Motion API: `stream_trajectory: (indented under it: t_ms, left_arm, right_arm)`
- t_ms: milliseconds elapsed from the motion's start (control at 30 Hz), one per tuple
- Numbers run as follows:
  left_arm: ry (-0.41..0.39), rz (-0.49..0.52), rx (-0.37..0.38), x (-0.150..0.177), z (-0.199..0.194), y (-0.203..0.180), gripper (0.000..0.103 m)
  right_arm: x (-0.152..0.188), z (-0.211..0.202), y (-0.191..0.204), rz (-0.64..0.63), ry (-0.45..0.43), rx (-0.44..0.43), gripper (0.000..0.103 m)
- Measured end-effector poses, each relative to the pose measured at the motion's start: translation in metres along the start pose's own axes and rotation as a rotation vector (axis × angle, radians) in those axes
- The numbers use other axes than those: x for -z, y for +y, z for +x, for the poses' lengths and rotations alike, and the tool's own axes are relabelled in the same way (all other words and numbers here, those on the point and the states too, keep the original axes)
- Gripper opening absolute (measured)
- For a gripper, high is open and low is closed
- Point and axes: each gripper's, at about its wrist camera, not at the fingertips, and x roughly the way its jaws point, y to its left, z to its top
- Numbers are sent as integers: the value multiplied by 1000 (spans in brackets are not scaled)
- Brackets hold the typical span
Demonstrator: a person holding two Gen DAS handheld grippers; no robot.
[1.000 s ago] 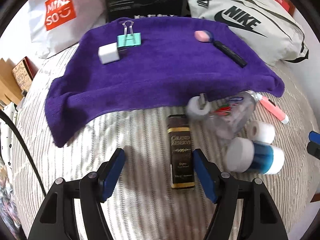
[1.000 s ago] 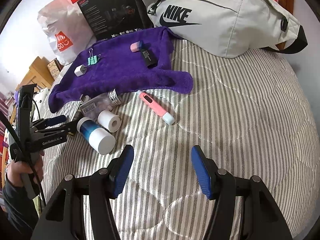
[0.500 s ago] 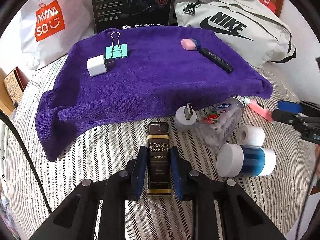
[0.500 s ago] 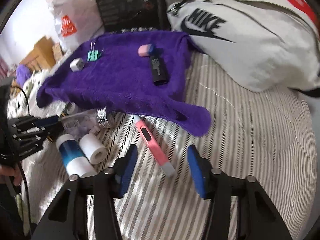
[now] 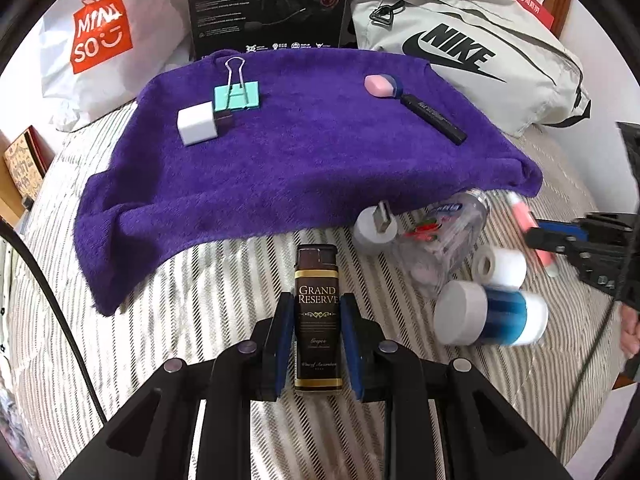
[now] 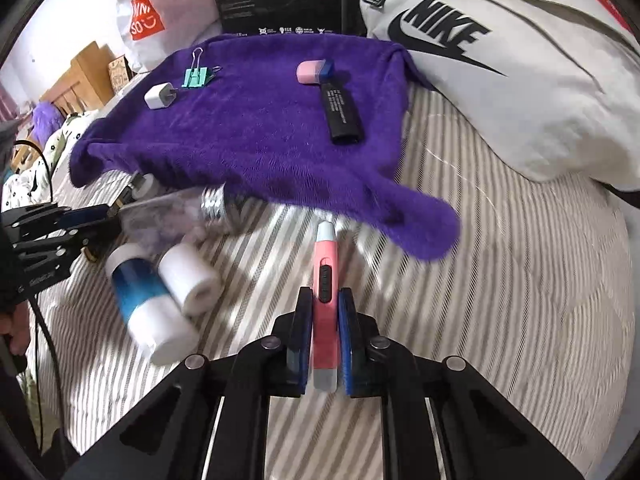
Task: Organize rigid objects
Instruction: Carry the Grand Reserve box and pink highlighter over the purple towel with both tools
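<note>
My left gripper (image 5: 316, 320) is shut on a dark brown "Grand Reserve" box (image 5: 317, 296) lying on the striped bed, just short of the purple towel (image 5: 304, 160). My right gripper (image 6: 325, 320) is shut on a pink pen-shaped device (image 6: 326, 276) near the towel's front corner (image 6: 420, 232). On the towel lie a white charger cube (image 5: 198, 123), a teal binder clip (image 5: 237, 94), a pink-and-blue eraser (image 5: 382, 85) and a black marker (image 5: 434, 118). A clear bottle (image 5: 444, 236), a grey plug (image 5: 376, 230), a white roll (image 5: 502, 266) and a blue-and-white jar (image 5: 492, 316) lie on the bed.
A grey Nike bag (image 5: 480, 56), a black product box (image 5: 268, 4) and a white Miniso bag (image 5: 100, 36) line the back edge. Wooden furniture (image 6: 80, 76) stands at the far left. A black cable (image 5: 48, 300) runs along the left side. A hand (image 5: 630, 332) shows at the right.
The left gripper closed on the brown box a second ago and has held it since. The right gripper moved forward to the pink device and closed on it.
</note>
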Motion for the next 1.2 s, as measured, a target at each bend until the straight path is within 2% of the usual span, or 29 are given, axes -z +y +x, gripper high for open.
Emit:
stream_trajectory:
  t_ms: [200,300,567,867,1200]
  left_arm:
    - [-6,38,-43,3,0,-7,23]
    - [-5,44,-53,2,0,-9,23]
    - [-10,14,-20,3,-2,-4,23]
    - [-39,-31,52,8,-31,13,23]
    - [-65,-25,41,-2,-51,27,23]
  right_arm:
    - [12,3,4,-16,28,16,13]
    - [9,5,1,5,2,1,13]
    - [4,5,-3,9,4,-19,12]
    - [11,-27,-2,28,-25,-51,12]
    - [3,-32,6,28,-38,-91,12]
